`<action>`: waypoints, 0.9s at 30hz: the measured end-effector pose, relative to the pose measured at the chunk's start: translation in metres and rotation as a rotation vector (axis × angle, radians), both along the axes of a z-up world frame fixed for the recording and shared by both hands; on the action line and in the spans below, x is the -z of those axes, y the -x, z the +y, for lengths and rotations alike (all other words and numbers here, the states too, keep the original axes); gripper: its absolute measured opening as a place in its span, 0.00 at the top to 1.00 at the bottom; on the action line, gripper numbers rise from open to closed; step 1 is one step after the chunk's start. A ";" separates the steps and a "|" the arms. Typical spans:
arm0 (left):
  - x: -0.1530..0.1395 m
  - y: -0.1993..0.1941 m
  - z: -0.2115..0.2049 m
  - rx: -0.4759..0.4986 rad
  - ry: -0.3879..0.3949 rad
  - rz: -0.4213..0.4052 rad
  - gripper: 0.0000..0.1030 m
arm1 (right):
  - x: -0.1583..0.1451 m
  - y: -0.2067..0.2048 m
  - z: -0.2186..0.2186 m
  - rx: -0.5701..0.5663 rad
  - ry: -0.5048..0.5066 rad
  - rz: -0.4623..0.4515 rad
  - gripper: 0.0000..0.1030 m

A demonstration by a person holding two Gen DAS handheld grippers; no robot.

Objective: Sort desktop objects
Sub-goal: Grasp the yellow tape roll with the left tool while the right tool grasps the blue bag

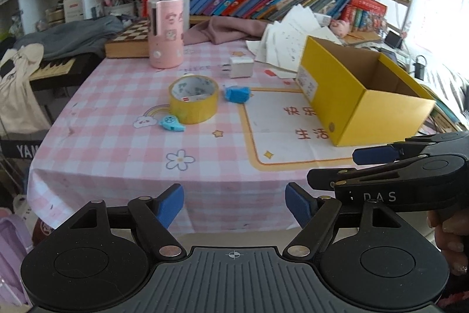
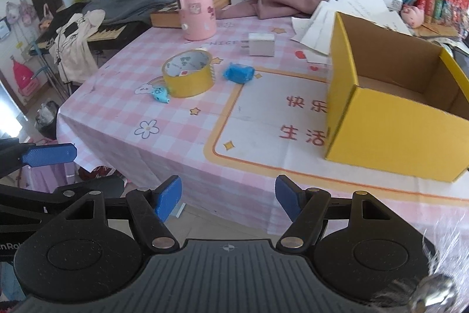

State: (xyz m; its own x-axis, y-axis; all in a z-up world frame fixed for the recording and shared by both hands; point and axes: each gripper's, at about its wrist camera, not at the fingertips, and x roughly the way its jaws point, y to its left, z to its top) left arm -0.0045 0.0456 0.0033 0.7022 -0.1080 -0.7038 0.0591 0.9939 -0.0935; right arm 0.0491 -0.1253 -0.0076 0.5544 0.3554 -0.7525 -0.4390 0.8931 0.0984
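Left wrist view: the left gripper (image 1: 234,206) is held short of the table's near edge, fingers spread wide, nothing between them. The right gripper (image 2: 228,200) is likewise wide apart and empty, just beside the left one.

Objects to sort lie well apart from both grippers, on the pink checked tablecloth (image 1: 117,96):
- yellow tape roll (image 1: 193,99), lying flat, hole upward;
- light blue correction tape (image 1: 172,122), touching or just beside the roll's near side;
- blue pencil sharpener (image 1: 237,94), just to the right of the roll;
- white charger plug (image 1: 240,67), farther back;
- pink cylindrical pen holder (image 1: 166,33), upright at the rear.

The open yellow cardboard box (image 2: 392,131) stands on the right and appears empty; it is the probable destination.

Recommended procedure, as a judgement: no item is yet grasped, so the step in hand is the first approach.
1. Use the right gripper for items nearest the box.
2. Take the sharpener first; it stands clear of its neighbours.
3. Straddle the item fully before closing.
4. For the tape roll, pinch one wall, one finger inside the hole.
5. Avoid nudging the correction tape when taking the roll.
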 end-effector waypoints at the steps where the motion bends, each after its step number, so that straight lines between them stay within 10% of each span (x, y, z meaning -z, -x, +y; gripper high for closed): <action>1: 0.001 -0.003 0.002 -0.010 0.001 0.003 0.24 | 0.000 -0.004 0.002 -0.007 0.001 0.001 0.33; 27: 0.029 -0.149 0.034 -0.121 -0.031 0.094 0.17 | 0.016 -0.176 0.055 -0.043 0.022 0.049 0.35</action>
